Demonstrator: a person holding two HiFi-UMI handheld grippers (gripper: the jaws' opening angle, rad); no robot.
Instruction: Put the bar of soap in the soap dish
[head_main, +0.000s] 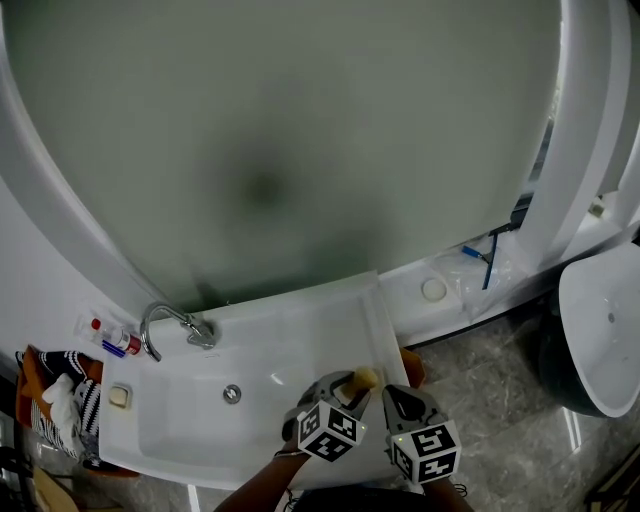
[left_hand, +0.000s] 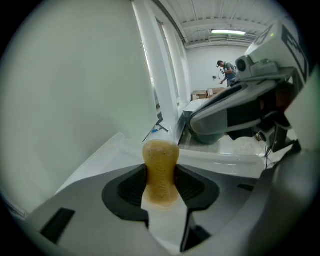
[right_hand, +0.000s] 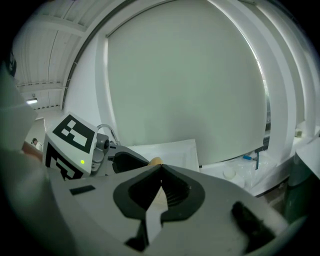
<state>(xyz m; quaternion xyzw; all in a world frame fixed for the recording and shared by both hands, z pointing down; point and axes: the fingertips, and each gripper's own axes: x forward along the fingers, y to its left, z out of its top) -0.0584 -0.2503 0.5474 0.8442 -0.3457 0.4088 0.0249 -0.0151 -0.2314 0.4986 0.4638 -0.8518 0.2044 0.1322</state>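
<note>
An amber bar of soap (left_hand: 160, 171) stands on end between the jaws of my left gripper (left_hand: 161, 186), which is shut on it. In the head view the soap (head_main: 365, 378) shows at the tip of the left gripper (head_main: 352, 384), over the right rim of the white sink (head_main: 290, 340). My right gripper (head_main: 396, 397) is just to its right, shut with nothing between its pads (right_hand: 160, 176). A small square soap dish (head_main: 120, 396) holding a pale block sits on the sink's left ledge, far from both grippers.
A chrome faucet (head_main: 182, 325) and small bottles (head_main: 115, 342) stand at the sink's back left, with the drain (head_main: 232, 394) in the basin. Striped cloth (head_main: 62, 398) lies left of the sink. A white basin (head_main: 602, 330) stands at the right.
</note>
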